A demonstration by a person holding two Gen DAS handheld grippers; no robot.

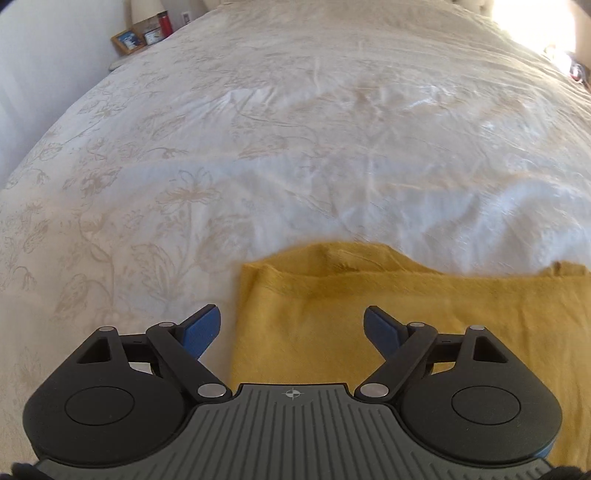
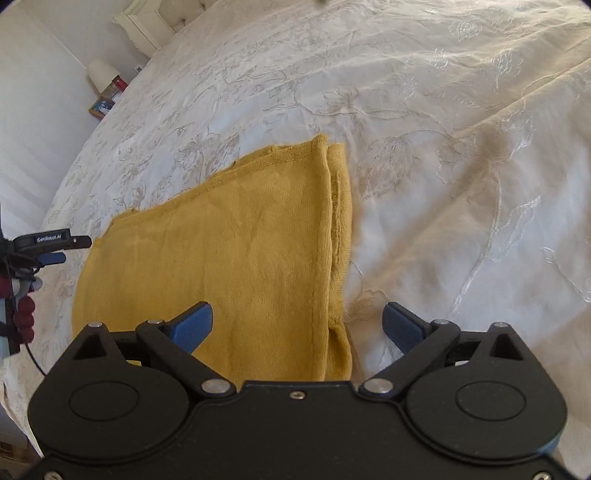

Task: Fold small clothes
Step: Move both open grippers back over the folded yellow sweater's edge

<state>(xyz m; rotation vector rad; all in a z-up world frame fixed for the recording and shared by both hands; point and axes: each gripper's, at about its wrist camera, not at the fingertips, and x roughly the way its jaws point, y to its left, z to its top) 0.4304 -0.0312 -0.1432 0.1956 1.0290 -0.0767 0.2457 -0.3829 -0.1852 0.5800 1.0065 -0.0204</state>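
Observation:
A mustard-yellow garment (image 1: 369, 314) lies folded flat on a white floral bedspread (image 1: 258, 147). My left gripper (image 1: 291, 325) is open and empty, hovering over the garment's left edge, which runs between its blue fingertips. In the right wrist view the garment (image 2: 229, 251) shows as a folded rectangle with layered edges on its right side. My right gripper (image 2: 298, 321) is open and empty, above the garment's right folded edge. The left gripper (image 2: 51, 247) shows at the far left of the right wrist view, beside the garment's left edge.
The bedspread (image 2: 443, 166) fills both views. A nightstand with a framed picture (image 1: 127, 40), a red can (image 1: 165, 23) and a lamp (image 2: 101, 75) stands past the bed's far left edge. Bright window light falls at the far right (image 1: 535, 29).

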